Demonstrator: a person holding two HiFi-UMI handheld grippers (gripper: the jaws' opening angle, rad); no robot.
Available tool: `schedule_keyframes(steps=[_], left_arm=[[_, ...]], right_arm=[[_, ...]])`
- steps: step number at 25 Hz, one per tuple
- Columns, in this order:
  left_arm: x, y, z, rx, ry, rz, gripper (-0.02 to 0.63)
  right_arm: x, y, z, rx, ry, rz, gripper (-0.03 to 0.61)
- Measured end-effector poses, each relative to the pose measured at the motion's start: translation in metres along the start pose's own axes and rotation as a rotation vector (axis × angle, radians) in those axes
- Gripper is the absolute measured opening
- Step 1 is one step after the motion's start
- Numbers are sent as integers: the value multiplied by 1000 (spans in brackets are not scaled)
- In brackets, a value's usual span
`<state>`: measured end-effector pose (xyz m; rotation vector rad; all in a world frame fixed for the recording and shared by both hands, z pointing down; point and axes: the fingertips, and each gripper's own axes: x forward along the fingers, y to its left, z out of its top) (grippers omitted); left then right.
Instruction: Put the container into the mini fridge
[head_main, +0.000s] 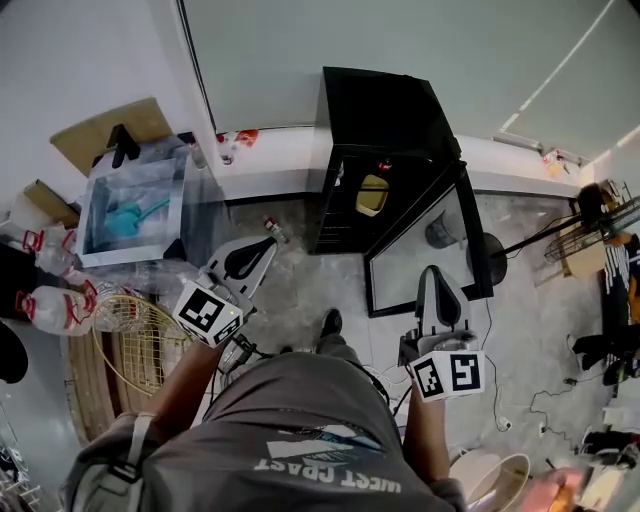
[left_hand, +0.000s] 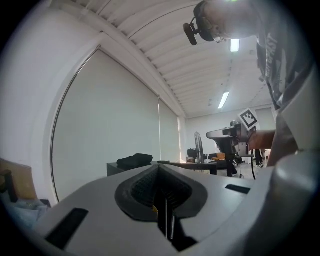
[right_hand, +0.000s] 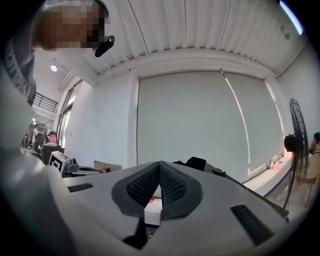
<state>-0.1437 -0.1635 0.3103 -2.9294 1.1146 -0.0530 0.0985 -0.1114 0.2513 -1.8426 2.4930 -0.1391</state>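
The container (head_main: 372, 195) is seen inside the black mini fridge (head_main: 385, 110), which stands on the floor (head_main: 300, 290) against the wall with its glass door (head_main: 425, 245) swung out toward the person. The left tool (head_main: 262, 248) is held out in front of the fridge with its jaws pressed together and nothing gripped between them. The right tool (head_main: 433, 272), held just beside the open door, is likewise closed tight and empty.

One black mini fridge (head_main: 385, 120) stands at upper centre, with one yellow container (head_main: 372, 195) inside. Two plastic jugs (head_main: 58, 308) (head_main: 40, 243) sit at the left edge, one clear bin (head_main: 100, 215) above them, and one fan (head_main: 605, 215) at the right edge. There are two grippers at lower centre: left gripper (head_main: 255, 255), right gripper (head_main: 438, 278).
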Motion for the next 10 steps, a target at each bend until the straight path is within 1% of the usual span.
schedule_keyframes(steps=[10], left_arm=[[-6,-17,-3,-10,6,-16,17]], right_arm=[[-16,-2,-3,12,9,-21,26]])
